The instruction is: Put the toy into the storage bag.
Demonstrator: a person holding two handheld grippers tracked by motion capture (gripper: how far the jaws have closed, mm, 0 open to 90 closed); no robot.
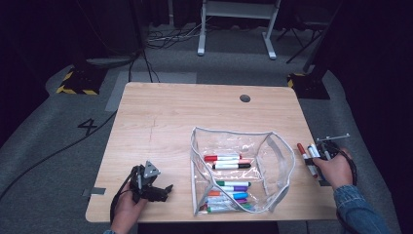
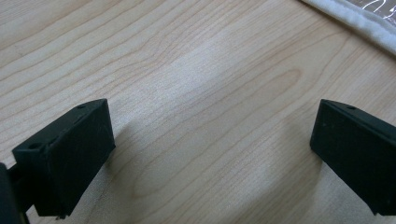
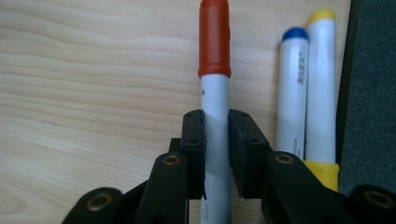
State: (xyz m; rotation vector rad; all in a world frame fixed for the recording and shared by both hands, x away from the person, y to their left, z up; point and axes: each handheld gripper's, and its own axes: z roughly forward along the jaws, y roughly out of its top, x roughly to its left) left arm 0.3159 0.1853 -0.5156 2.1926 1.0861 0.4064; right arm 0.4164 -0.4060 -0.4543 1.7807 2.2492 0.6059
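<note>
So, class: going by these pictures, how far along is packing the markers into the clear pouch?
Done: several markers already lie in the clear pouch, among them red, black, green and purple. In hand: the right gripper has its jaws closed on the red-capped marker at the table's right edge. Left: the blue-capped marker and yellow-capped marker beside it. The left gripper rests open over bare wood.

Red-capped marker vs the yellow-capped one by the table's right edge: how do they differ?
The red-capped marker sits between the jaws of the right claw, which press on its white barrel; the yellow-capped marker lies free on the table. The red-capped marker lies farther from the table edge; the yellow-capped marker lies right along it, with a blue-capped marker between them. Both have white barrels and lie parallel.
</note>
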